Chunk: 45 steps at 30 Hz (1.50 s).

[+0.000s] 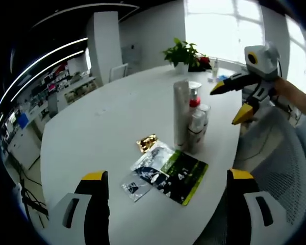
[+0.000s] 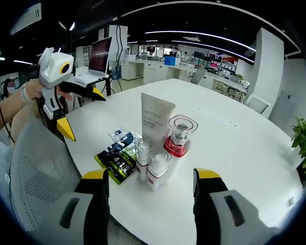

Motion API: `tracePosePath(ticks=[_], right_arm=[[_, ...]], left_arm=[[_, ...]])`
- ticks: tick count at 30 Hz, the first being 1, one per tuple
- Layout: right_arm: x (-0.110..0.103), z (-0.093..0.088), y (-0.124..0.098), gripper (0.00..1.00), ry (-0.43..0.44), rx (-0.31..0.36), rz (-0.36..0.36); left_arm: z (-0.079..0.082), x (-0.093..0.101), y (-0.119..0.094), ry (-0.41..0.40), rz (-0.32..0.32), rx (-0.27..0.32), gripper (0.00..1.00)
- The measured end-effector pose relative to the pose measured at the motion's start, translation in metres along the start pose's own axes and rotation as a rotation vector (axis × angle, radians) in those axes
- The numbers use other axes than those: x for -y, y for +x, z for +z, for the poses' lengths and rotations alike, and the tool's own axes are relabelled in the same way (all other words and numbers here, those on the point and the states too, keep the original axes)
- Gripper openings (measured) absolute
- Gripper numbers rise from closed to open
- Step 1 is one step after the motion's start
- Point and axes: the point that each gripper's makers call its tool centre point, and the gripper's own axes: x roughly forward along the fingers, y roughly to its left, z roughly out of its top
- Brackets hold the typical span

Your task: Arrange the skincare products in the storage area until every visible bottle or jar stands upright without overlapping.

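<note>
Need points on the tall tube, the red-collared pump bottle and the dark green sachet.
tall tube [image 2: 155, 120], right gripper view, front face.
red-collared pump bottle [image 2: 179, 133], right gripper view, clear cap.
dark green sachet [image 1: 178, 173], left gripper view, middle of pack.

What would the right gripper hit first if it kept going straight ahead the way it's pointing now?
Probably the small white pump bottle nearest its open jaws, with the red-collared bottle just behind. The right gripper points at that cluster, though depth is unclear.

Left tool [image 1: 163, 196] and right tool [image 2: 152, 191] raised, jaws apart (nothing held).
</note>
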Motion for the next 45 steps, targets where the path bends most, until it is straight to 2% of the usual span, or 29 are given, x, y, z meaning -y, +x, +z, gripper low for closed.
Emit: tracePosePath(ticks=[8,17,21,23,32,35,45], right_arm=[[0.001,-0.001,-0.002,0.61,0.026,0.01,0.01],[0.001,-0.007,-0.002,0.59,0.04,-0.006,0.01],[0.001,-0.008,-0.002,0.58,0.047,-0.007,0.01],[0.001,-0.009,-0.002,0.58,0.047,-0.01,0.009],[-0.002,-0.009,-0.001,0.56,0.061,-0.002,0.023],[-0.002,-0.012,-0.001,0.56,0.066,-0.011,0.026],[-0.004,-0.015,0.0,0.55,0.078,-0.015,0.038]], left_arm=[[-0.01,-0.007,0.01,0.045,-0.031,-0.054,0.83],[-0.019,-0.02,0.019,0.076,-0.057,-0.099,0.75],[-0.026,-0.024,0.025,0.119,-0.08,-0.132,0.71],[-0.03,-0.026,0.029,0.158,-0.095,-0.141,0.7],[-0.038,-0.044,0.04,0.233,-0.102,-0.203,0.66],[-0.037,-0.044,0.044,0.249,-0.122,-0.206,0.65],[-0.047,-0.05,0.065,0.311,-0.178,-0.283,0.58]])
